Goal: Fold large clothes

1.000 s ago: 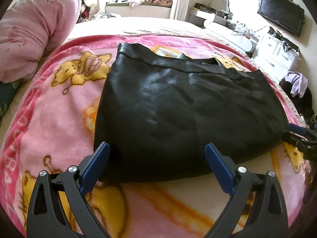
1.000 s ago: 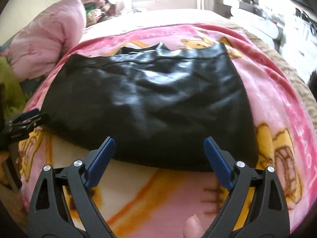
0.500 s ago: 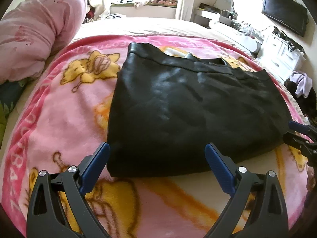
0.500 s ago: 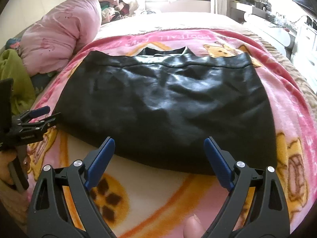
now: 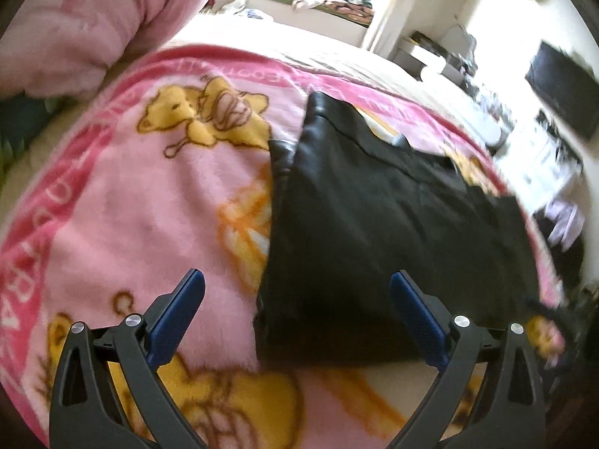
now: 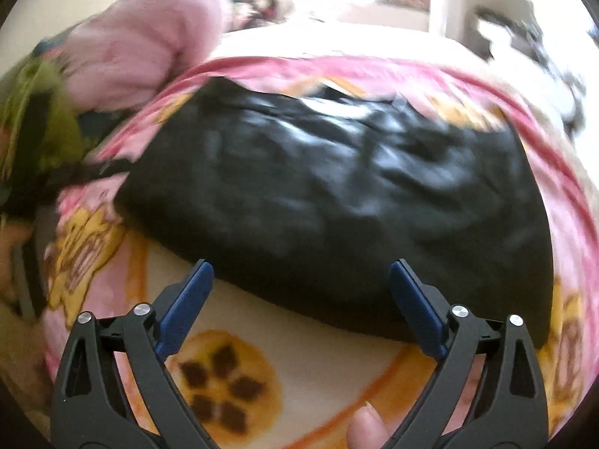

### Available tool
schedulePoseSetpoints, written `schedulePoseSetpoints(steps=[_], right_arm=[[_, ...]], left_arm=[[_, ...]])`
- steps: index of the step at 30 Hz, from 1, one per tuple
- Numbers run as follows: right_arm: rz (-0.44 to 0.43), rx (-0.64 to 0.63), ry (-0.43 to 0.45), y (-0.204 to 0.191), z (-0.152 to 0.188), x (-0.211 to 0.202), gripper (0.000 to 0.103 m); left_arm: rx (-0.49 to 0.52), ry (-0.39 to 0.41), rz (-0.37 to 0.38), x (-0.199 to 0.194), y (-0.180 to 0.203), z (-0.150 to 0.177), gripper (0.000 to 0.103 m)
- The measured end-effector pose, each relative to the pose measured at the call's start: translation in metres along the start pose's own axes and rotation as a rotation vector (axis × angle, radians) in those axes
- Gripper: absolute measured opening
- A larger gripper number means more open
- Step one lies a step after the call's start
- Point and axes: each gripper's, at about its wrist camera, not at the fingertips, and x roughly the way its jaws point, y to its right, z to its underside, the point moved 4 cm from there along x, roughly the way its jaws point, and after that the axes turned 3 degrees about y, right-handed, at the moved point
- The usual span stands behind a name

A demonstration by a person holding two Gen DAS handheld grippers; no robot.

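Observation:
A folded black leather-like garment (image 5: 393,232) lies flat on a pink cartoon-print blanket (image 5: 131,194) on a bed. My left gripper (image 5: 295,280) hovers open over the garment's near left corner, with nothing between its blue pads. In the right wrist view the same garment (image 6: 337,194) fills the middle, and my right gripper (image 6: 299,269) hangs over its near edge, its jaws opening wider and holding nothing. Both views are blurred by motion. A fingertip (image 6: 365,428) shows at the bottom of the right wrist view.
A pink quilt (image 5: 86,26) is bunched at the bed's far left. Green fabric (image 6: 33,112) lies beside it. A white dresser with clutter and a dark screen (image 5: 561,86) stand to the right of the bed. A window sill with clothes (image 5: 325,0) is beyond.
Both views have swung and rolled, and blur has set in. The garment now sits further right in the left wrist view. The right gripper's pads stand slightly wider.

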Motion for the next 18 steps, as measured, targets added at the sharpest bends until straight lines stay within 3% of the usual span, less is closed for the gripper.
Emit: schedulePoseSetpoints(steps=[7,12,14,16,17,18], right_arm=[[0.094,-0.326,-0.045,-0.06,0.007,0.037,0.09],[0.273,-0.515,-0.025,-0.082,0.008,0.067,0.09],[0.306,-0.555,-0.005,-0.088,0.004,0.075,0.09],[0.327,-0.578,0.019,-0.091,0.001,0.078,0.083],[0.333,-0.591,0.032,-0.094,0.0,0.078,0.074],[0.3,-0.608,0.031,-0.098,0.002,0.078,0.052]], left_arm=[[-0.083,-0.111,0.069,0.043,-0.008,-0.015,0.099],[-0.116,-0.152,0.101,0.069,-0.008,-0.018,0.099],[-0.136,-0.147,0.117,0.077,-0.009,-0.019,0.098],[-0.15,-0.141,0.145,0.08,-0.008,-0.02,0.083],[-0.163,-0.146,0.205,0.081,-0.004,-0.019,0.054],[-0.167,-0.148,0.214,0.082,-0.005,-0.02,0.052]])
